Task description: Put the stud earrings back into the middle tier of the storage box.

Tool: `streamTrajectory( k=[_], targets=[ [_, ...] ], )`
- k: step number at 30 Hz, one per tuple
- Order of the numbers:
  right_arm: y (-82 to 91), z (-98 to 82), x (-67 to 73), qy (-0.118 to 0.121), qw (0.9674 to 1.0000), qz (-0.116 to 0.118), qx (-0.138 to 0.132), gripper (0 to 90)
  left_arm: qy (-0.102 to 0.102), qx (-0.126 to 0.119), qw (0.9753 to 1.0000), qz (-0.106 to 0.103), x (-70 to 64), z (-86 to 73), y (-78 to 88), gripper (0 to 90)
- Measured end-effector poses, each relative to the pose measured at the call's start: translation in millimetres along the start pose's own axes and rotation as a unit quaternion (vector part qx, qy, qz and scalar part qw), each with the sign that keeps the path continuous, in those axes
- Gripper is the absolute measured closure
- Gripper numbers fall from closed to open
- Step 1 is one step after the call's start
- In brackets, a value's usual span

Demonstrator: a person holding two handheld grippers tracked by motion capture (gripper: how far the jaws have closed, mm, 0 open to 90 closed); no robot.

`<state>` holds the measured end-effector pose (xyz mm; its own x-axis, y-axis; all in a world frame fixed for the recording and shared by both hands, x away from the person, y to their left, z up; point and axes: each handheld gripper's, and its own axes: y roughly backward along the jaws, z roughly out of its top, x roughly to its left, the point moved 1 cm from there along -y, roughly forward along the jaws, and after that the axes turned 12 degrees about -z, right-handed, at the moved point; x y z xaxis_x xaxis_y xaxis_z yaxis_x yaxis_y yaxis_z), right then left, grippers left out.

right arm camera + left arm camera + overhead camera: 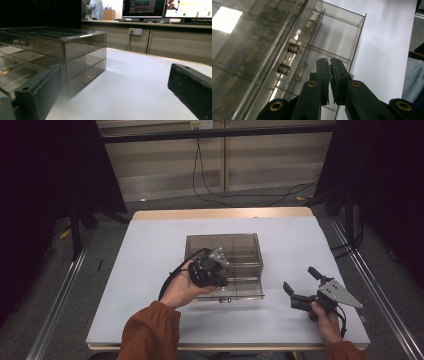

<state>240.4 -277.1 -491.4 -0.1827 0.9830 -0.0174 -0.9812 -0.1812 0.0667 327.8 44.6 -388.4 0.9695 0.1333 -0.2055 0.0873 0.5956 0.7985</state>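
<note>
A smoky clear drawer box (235, 245) stands mid-table. Its lowest drawer (247, 290) is pulled out toward the person. My left gripper (220, 281) hangs over the box's front. In the left gripper view my left gripper (329, 62) has its jaws pinched together over the open drawer (337, 32), with a small brass-coloured piece of the drawer's handle between them. A closed drawer's handle (288, 58) sits above. My right gripper (300, 279) rests at the front right, open and empty, facing the box (82, 50).
The white table (150, 270) has bare room left and right of the box. Black frame posts (75, 220) and cables (210, 190) stand behind the table. In the right gripper view, monitors (143, 7) sit on a far counter.
</note>
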Motion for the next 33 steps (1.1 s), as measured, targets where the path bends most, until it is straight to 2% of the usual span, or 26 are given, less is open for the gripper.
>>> streamTrajectory(
  k=[3, 5, 8, 10, 12, 13, 15, 16, 18, 19, 22, 23, 24, 25, 27, 30, 33],
  targets=[
    [0.0, 0.0, 0.0, -0.001, 1.0, 0.0, 0.001, 0.0, -0.006, 0.026, 0.9996, -0.002, 1.4, 1.7, -4.5, 86.0],
    [0.2, 0.0, 0.0, -0.001, 1.0, -0.001, 0.002, 0.0, -0.002, 0.03, 0.9996, -0.003, 1.9, 1.3, -6.3, 86.1],
    [0.0, 0.0, 0.0, 0.001, 1.0, -0.001, 0.0, 0.0, 0.0, 0.053, 0.9986, -0.001, 5.0, -0.2, -11.2, 86.0],
    [0.1, 0.0, 0.0, 0.001, 1.0, 0.0, 0.0, 0.0, 0.002, 0.058, 0.9983, -0.001, 6.4, -1.1, -13.3, 86.0],
    [0.0, 0.0, 0.0, 0.0, 1.0, 0.0, 0.0, 0.0, 0.001, 0.068, 0.9977, 0.0, 7.3, -1.4, -15.3, 86.0],
    [0.0, 0.0, 0.0, 0.0, 1.0, 0.0, 0.0, 0.0, -0.007, 0.084, 0.9965, -0.001, 8.4, -1.1, -15.4, 86.0],
    [0.1, 0.0, 0.0, 0.0, 1.0, 0.0, 0.0, 0.0, 0.006, 0.081, 0.9967, -0.001, 8.2, -1.8, -19.3, 86.0],
    [0.0, 0.0, 0.0, 0.001, 1.0, 0.0, 0.0, 0.0, -0.002, 0.091, 0.9958, -0.002, 10.4, -1.7, -19.8, 85.9],
    [0.0, 0.0, 0.0, 0.001, 1.0, 0.0, 0.0, 0.0, 0.003, 0.096, 0.9954, 0.002, 11.3, -2.6, -23.6, 85.9],
    [0.1, 0.0, 0.0, 0.001, 1.0, 0.0, 0.0, 0.0, 0.002, 0.106, 0.9944, 0.006, 12.0, -2.2, -23.8, 85.9],
    [0.1, 0.0, 0.0, 0.001, 1.0, 0.0, 0.0, 0.0, 0.005, 0.106, 0.9943, 0.004, 14.0, -3.0, -25.9, 85.9],
    [0.1, 0.0, 0.0, 0.001, 1.0, 0.001, 0.0, 0.0, 0.012, 0.097, 0.9952, 0.012, 14.1, -3.7, -27.4, 85.9],
    [0.2, 0.0, 0.0, 0.001, 1.0, 0.0, 0.0, 0.0, 0.011, 0.108, 0.9941, 0.003, 16.9, -4.7, -26.9, 85.8],
    [0.2, 0.0, 0.0, 0.001, 1.0, 0.0, 0.0, 0.0, 0.011, 0.108, 0.9941, 0.003, 16.9, -4.7, -26.9, 85.8],
    [0.2, 0.0, 0.0, 0.001, 1.0, 0.0, 0.0, 0.0, 0.025, 0.094, 0.9952, 0.009, 17.0, -6.6, -29.9, 85.7],
    [0.2, 0.0, 0.1, 0.001, 1.0, 0.0, 0.001, 0.0, 0.021, 0.1, 0.9948, 0.002, 18.1, -8.0, -30.7, 85.3],
    [0.3, 0.0, 0.1, 0.001, 1.0, 0.0, 0.001, 0.0, 0.024, 0.097, 0.995, 0.007, 19.0, -9.2, -31.1, 84.8]
  ],
)
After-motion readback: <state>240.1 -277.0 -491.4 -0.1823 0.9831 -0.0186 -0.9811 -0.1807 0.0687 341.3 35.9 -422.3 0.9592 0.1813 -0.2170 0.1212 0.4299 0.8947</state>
